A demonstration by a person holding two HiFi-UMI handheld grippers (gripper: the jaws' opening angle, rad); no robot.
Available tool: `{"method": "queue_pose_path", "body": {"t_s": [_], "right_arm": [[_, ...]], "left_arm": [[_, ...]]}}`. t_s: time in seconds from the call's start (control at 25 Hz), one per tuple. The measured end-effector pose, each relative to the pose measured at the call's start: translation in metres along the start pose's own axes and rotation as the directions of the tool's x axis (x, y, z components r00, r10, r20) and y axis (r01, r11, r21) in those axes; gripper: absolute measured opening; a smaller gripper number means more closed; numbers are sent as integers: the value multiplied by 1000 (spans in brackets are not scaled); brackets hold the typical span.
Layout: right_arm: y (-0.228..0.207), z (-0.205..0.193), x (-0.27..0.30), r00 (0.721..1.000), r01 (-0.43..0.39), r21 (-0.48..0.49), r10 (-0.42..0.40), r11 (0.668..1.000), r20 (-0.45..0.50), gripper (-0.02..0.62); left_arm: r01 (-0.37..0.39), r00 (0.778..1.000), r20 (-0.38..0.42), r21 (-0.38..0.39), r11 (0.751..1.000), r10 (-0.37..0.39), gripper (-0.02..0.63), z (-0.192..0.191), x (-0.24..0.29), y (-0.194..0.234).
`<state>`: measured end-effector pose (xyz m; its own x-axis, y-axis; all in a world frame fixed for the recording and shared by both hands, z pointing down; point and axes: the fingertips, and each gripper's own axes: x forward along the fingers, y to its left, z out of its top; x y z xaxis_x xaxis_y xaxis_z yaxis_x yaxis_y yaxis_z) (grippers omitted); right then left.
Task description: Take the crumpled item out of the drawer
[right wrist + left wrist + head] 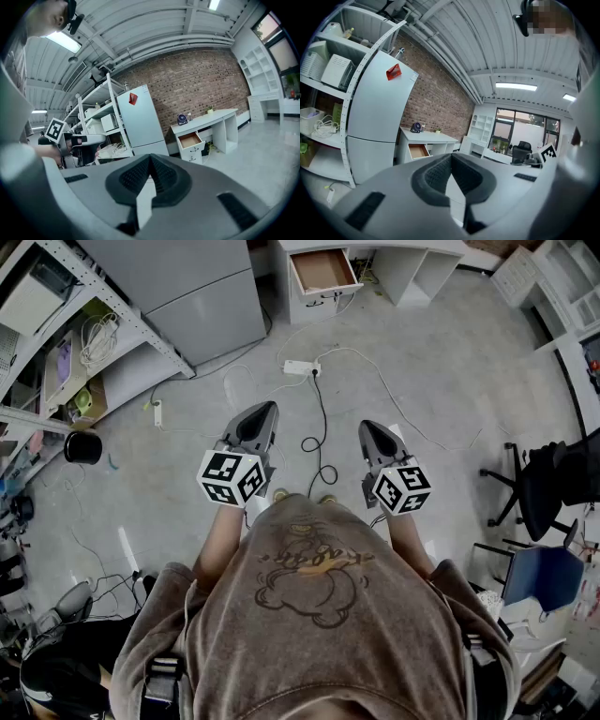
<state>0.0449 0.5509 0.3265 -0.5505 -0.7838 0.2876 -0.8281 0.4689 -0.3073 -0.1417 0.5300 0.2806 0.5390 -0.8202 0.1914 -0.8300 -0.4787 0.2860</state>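
An open drawer (323,270) with a bare brown inside sticks out of a white desk (394,247) across the room; I can make out no crumpled item in it from here. The drawer (418,151) is small and far off in the left gripper view, and just as distant in the right gripper view, where the drawer (191,139) hangs open under the desktop. My left gripper (270,409) and right gripper (367,427) are held side by side in front of the person's chest, both shut and empty. In their own views the left gripper (451,155) and right gripper (150,157) show pads meeting at the tips.
A grey fridge (206,287) stands left of the desk, with metal shelving (56,343) beside it. A power strip (302,367) and loose cables (321,442) lie on the concrete floor between me and the desk. Office chairs (544,493) stand at the right.
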Motion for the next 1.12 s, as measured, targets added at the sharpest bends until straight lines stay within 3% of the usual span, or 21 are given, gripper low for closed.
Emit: {"method": "queue_pose_path", "body": {"t_s": [0.52,1.12], "right_arm": [[10,4,17,999,25,5,-25,1000,23,-5],[12,-9,33,983,177,30,-178,984,46,-5]], "left_arm": [[50,999,-5,8,999,-50,8,5,5,15],[188,981,-42,9,982,-187,8,-7,24,41]]}}
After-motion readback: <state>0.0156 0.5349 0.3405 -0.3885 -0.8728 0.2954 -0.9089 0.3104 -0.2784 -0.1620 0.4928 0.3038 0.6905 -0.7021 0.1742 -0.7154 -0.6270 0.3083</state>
